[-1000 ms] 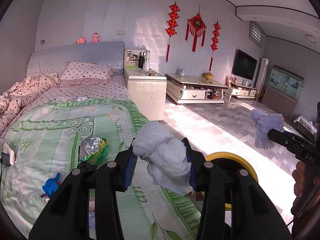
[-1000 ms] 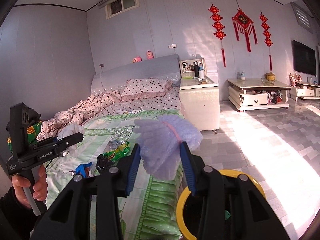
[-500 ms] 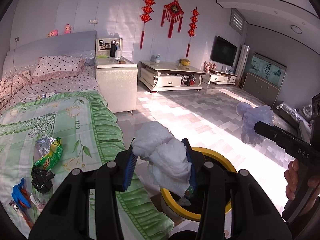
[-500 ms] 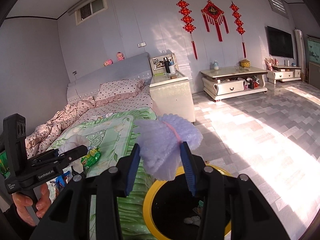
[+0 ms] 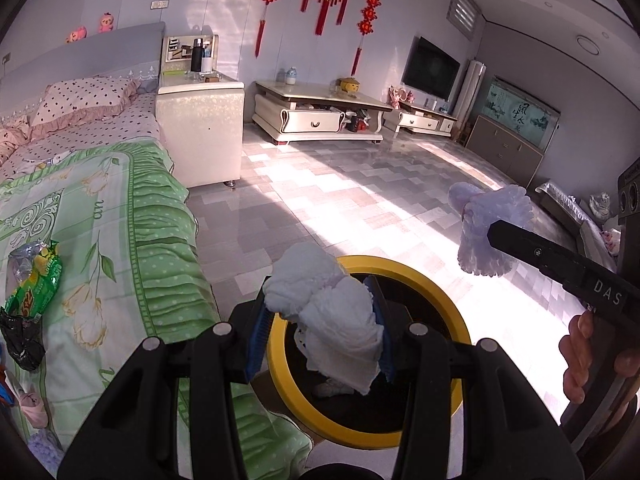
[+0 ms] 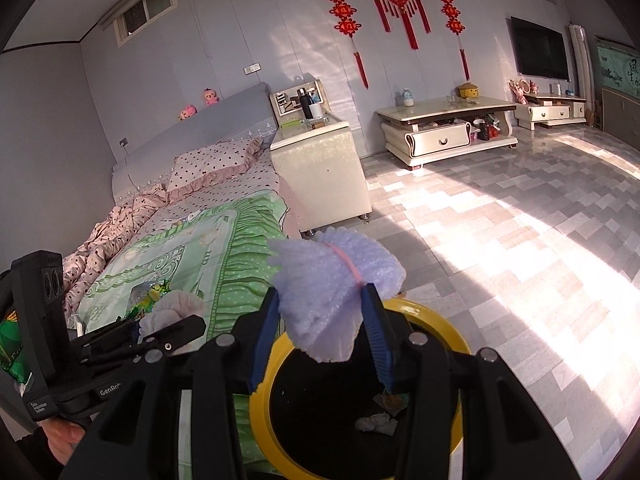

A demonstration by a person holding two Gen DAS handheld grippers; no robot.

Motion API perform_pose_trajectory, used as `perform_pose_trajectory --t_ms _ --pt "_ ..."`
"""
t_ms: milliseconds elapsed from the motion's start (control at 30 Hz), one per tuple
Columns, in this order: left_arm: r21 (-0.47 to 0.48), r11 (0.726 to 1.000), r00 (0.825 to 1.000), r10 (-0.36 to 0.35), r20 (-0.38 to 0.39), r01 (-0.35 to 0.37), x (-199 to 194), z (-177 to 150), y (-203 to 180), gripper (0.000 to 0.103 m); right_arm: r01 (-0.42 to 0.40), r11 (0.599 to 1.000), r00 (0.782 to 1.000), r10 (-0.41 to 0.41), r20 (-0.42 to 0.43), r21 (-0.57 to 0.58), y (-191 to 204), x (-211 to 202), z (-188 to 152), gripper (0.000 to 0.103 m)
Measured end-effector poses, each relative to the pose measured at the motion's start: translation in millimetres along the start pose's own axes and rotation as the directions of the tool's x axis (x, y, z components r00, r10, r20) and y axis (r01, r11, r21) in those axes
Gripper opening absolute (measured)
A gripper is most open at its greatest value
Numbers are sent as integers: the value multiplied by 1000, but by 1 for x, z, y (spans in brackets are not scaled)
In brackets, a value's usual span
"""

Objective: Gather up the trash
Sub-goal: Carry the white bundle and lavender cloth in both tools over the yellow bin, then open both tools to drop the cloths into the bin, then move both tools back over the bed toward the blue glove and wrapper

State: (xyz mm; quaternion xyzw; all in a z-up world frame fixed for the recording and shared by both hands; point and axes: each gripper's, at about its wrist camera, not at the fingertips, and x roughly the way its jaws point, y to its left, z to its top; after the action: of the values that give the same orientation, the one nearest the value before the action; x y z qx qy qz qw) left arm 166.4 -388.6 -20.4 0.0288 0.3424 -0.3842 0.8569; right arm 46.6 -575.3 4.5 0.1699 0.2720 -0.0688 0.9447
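Observation:
My left gripper (image 5: 320,328) is shut on a crumpled white tissue wad (image 5: 328,316), held over the mouth of a yellow-rimmed black trash bin (image 5: 432,284) that stands on the floor beside the bed. My right gripper (image 6: 324,320) is shut on a pale purple foam bundle tied with a pink band (image 6: 332,280), above the same bin (image 6: 440,328). Scraps of paper lie on the bin's bottom (image 6: 376,422). In the left wrist view the foam bundle (image 5: 488,232) hangs to the right of the bin. The left gripper with its tissue (image 6: 168,308) shows at the lower left of the right wrist view.
A green snack bag (image 5: 32,284) and a black wrapper (image 5: 20,336) lie on the green bedspread (image 5: 120,240). A cream nightstand (image 5: 200,128) stands beside the bed. A low TV cabinet (image 5: 320,112) lines the far wall. Sunlit tiled floor (image 5: 360,200) lies beyond the bin.
Both grippers have swung from over the bed toward the bin and dipped lower. The bin's mouth now sits under both held pieces. The grips look unchanged.

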Motion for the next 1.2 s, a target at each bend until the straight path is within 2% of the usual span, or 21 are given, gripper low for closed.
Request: perform_pose_trajectory --t_ms 333,533,900,1033,1200 --pt "-5 999 996 -45 -71 45 39 -16 1 46 48 997 998 -45 -52 59 -26 28 -9 43" --pt "-13 998 995 -60 -81 59 47 -20 3 55 59 994 997 -54 -57 87 -31 29 -14 46" --pt "-47 998 997 -48 -54 46 36 -18 18 78 95 988 994 -89 -57 125 -38 23 -18 57" --pt "-55 998 998 -41 -37 39 28 -16 22 82 101 985 994 -93 -59 137 -39 20 -18 67" --pt "-66 998 1000 -22 -17 21 16 -17 30 86 107 985 994 -101 -52 138 -37 13 -18 69"
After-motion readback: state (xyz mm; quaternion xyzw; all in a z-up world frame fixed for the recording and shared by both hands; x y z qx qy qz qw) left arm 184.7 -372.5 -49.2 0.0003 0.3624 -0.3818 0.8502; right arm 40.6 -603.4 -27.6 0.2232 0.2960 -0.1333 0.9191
